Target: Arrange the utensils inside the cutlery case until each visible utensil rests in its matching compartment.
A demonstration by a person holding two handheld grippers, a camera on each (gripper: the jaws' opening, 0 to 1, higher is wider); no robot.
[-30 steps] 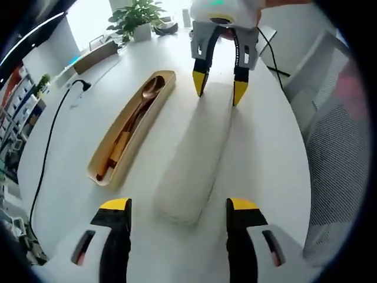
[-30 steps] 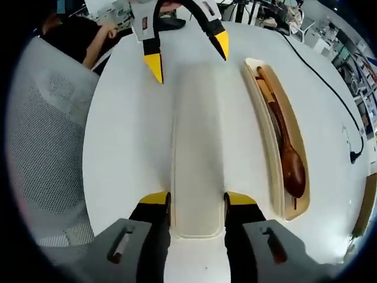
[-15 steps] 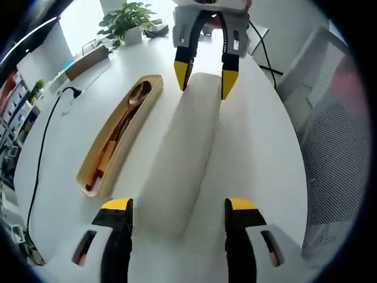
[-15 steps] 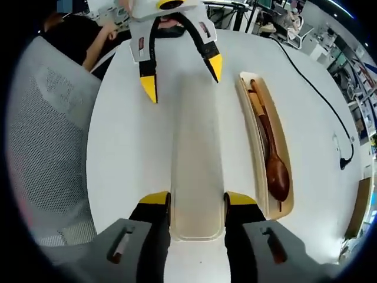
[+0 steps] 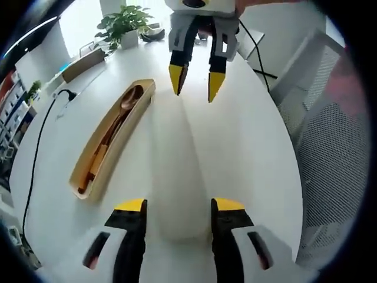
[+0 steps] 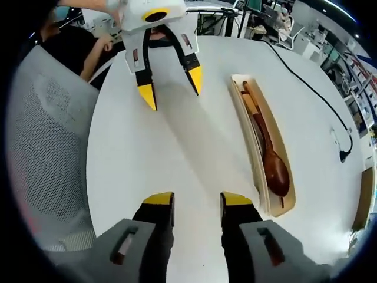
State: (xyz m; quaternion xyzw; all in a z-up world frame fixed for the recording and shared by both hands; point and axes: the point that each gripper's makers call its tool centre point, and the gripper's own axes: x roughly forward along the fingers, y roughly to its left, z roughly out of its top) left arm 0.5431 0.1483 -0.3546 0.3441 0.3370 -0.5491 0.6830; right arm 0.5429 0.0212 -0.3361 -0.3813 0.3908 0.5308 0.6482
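Observation:
A long white case lid (image 5: 177, 177) lies lengthwise between the two grippers over the white table (image 5: 259, 147). My left gripper (image 5: 179, 206) is shut on its near end, and my right gripper (image 5: 195, 82) pinches the far end. In the right gripper view the lid (image 6: 182, 147) runs from my right gripper (image 6: 197, 200) up to the left gripper (image 6: 171, 88). Beside it, a beige cutlery tray (image 5: 128, 128) holds a wooden spoon (image 5: 126, 100) and chopsticks (image 5: 97, 159). The tray (image 6: 247, 141) and spoon (image 6: 275, 171) lie to the right in that view.
A black cable (image 5: 38, 153) trails across the table beyond the tray. A potted plant (image 5: 126, 23) stands at the far edge. A grey mesh chair (image 5: 336, 165) sits close to the table's other side. A person's arm (image 6: 88, 47) rests near the far end.
Both grippers' jaws have narrowed onto the lid's ends. The lid has swung to run straight between them, and the far gripper looks closer.

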